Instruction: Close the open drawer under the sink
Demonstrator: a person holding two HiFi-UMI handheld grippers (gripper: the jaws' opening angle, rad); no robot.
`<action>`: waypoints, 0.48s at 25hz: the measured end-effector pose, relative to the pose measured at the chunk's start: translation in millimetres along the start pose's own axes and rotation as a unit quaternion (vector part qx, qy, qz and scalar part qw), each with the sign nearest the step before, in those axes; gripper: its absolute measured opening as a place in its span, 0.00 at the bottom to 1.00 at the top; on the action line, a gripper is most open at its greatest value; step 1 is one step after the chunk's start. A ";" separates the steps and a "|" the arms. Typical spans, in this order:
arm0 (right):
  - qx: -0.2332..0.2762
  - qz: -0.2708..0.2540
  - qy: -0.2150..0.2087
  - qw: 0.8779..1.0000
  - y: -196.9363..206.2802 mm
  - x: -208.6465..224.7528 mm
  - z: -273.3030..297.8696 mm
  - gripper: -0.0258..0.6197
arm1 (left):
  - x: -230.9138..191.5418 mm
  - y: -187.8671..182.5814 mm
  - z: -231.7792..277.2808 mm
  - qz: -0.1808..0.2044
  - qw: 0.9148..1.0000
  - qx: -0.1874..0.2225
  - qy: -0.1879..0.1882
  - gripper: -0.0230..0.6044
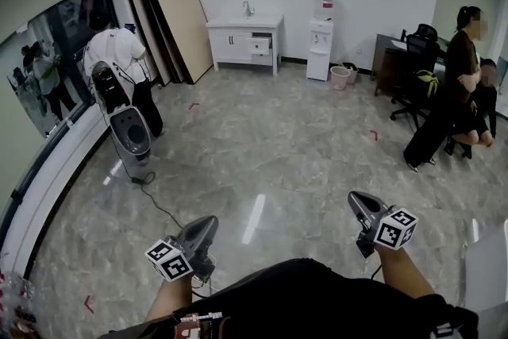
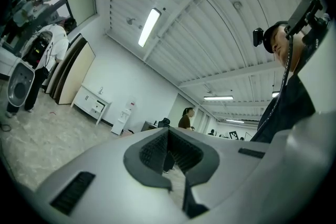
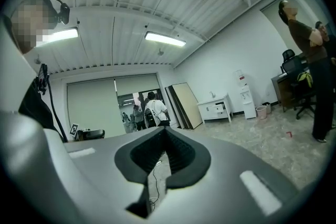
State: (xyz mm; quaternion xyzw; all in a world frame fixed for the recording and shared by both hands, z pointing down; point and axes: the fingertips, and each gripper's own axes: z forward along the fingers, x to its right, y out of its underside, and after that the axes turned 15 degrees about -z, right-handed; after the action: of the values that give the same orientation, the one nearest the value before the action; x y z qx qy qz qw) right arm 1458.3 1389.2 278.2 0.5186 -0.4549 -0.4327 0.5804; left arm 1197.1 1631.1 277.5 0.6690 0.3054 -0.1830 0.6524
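Near at hand, the left claw (image 1: 211, 221) and right claw (image 1: 354, 197) hang above the floor (image 1: 270, 147), each pinched together on nothing. Far off, the sink cabinet (image 1: 235, 39) stands against the wall, its open drawer (image 1: 260, 46) jutting out at the right, contents unseen. Further right sits a pink bin (image 1: 340, 77), inside hidden.

The grey marbled stone floor (image 1: 262, 147) is glossy and reflective. The sink cabinet (image 1: 234, 40) looks smooth, painted white. The leaning board (image 1: 181, 12) is matt pale wood. Left tongs (image 2: 169, 152) and right tongs (image 3: 164, 149) are smooth matt grey plastic with dark ribbed pads (image 2: 152, 152).
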 end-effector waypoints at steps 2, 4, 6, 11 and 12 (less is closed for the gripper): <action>0.002 -0.004 0.000 1.000 -7.8 0.5 34.7 0.03 | -26.2 -26.5 -1.5 0.005 1.000 0.005 0.002 0.02; 0.001 -0.003 -0.004 1.000 -10.8 3.0 66.8 0.03 | -49.5 -48.3 -2.7 0.003 1.000 0.011 -0.010 0.02; -0.006 0.000 -0.010 1.000 -7.6 3.4 93.5 0.03 | -70.6 -62.0 -6.2 -0.004 1.000 0.016 -0.026 0.02; -0.019 0.003 -0.028 0.999 1.7 18.7 146.6 0.03 | -115.1 -77.5 -5.9 -0.016 0.998 0.029 -0.049 0.02; -0.020 0.006 -0.032 0.999 2.2 25.4 157.9 0.03 | -122.4 -80.7 -2.6 -0.018 0.998 0.032 -0.054 0.02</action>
State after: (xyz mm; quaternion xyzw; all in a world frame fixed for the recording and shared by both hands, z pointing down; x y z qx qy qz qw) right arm 1309.5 1331.7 290.0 0.4907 -0.4672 -0.4545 0.5782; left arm 1053.0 1609.9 295.0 0.6734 0.2758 -0.2404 0.6424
